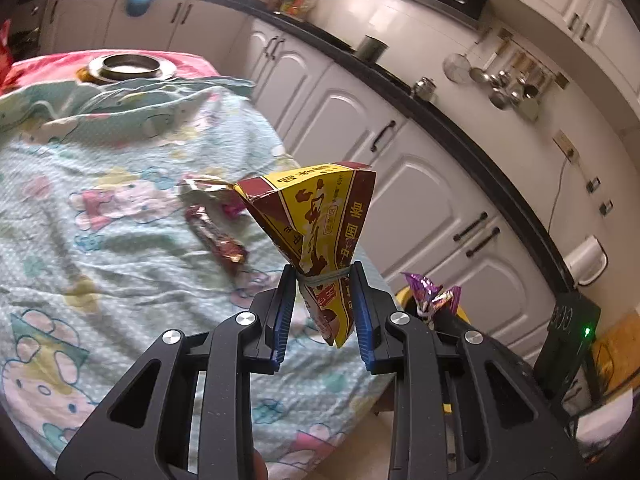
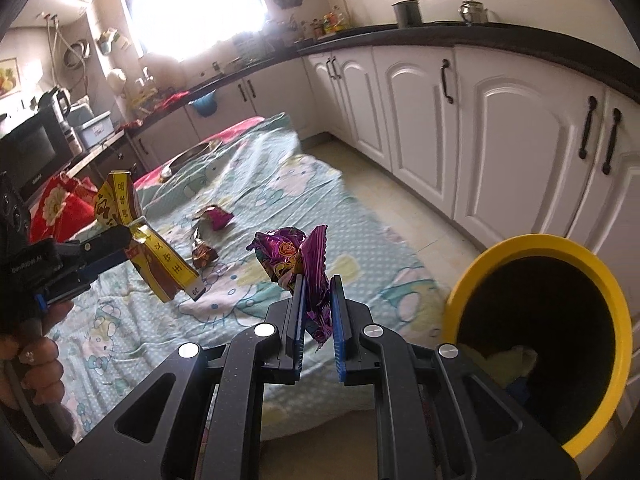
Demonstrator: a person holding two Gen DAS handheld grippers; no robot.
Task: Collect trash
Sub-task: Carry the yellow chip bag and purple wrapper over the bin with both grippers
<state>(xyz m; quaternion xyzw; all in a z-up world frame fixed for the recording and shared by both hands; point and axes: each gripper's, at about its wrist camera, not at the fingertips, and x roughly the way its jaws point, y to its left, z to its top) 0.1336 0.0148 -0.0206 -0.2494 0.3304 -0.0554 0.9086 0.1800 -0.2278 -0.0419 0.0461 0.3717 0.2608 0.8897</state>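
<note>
The left gripper (image 1: pixel 322 276) is pinching a yellow-and-brown packet (image 1: pixel 316 208) at its rubber-banded waist, fingers clamped on it, holding it in the air above the cartoon-print sheet (image 1: pixel 100 208). The right gripper (image 2: pixel 319 282) is gripping a purple foil wrapper (image 2: pixel 294 258), fingers closed on its crumpled tail, near the yellow-rimmed bin (image 2: pixel 532 246). Both pieces are looking light, thin and crinkly, the foil probably slippery, so a bunched part is offering the surest hold. Two more wrappers (image 1: pixel 216 236) are lying on the sheet. The right wrist view is showing the bin's dark mouth with something pale inside; the left view is catching only a sliver of its rim.
</note>
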